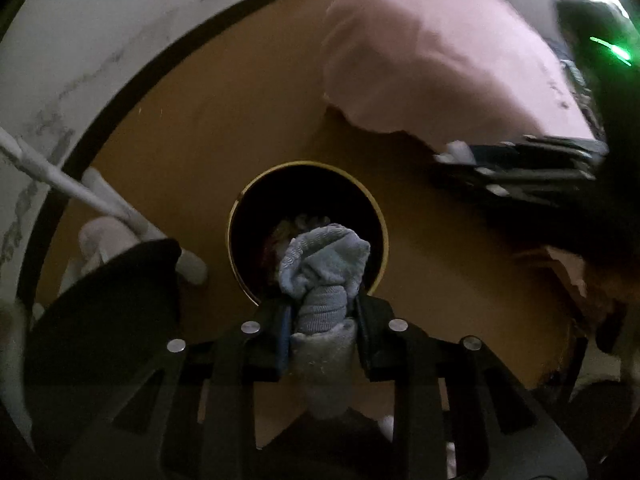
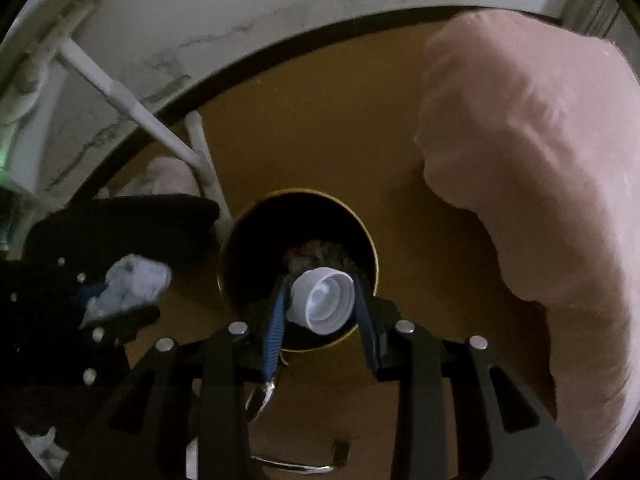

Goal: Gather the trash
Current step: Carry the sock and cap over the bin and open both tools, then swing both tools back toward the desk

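A crumpled grey-blue cloth is pinched in my left gripper, which points down over a black bin with a gold rim. The bin stands on a round brown table, with dark scraps at its bottom. My right gripper is shut on a white bottle cap, hanging over the same bin. In the right wrist view my left gripper shows at the left with the cloth. In the left wrist view the right gripper is a blur at the right.
A large pink cushion-like fabric covers the table's right side. White sticks or cables and a black object lie at the left edge. A metal ring hangs under my right gripper. Pale marbled floor surrounds the table.
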